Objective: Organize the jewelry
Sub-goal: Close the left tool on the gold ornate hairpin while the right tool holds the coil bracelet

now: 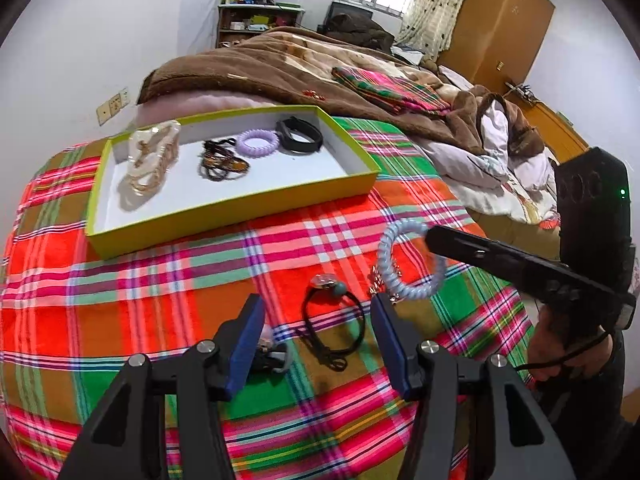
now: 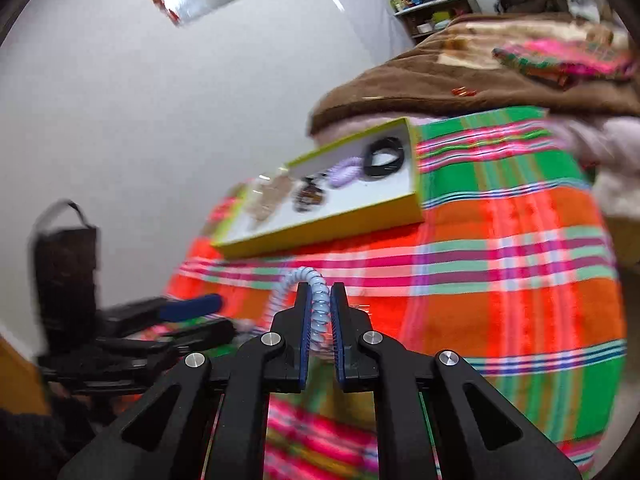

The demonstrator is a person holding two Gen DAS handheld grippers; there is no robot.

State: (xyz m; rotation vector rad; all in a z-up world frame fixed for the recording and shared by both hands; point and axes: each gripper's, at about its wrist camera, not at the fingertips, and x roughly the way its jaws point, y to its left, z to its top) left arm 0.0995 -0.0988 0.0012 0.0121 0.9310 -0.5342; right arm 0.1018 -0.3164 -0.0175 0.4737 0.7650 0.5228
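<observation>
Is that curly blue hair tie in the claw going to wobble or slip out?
The curly blue hair tie is probably springy: it's a coil, pinched in the shut right claw. It likely wobbles but holds, since the loop keeps its round shape. It looks light.

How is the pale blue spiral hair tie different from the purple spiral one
The pale blue spiral tie is clamped in the right gripper and lifted off the plaid cloth; the purple spiral tie lies flat inside the yellow-green tray, touched by neither gripper. The blue one looks like the wider loop, though it is also nearer the camera, and hangs tilted. Both are coiled plastic rings.
</observation>
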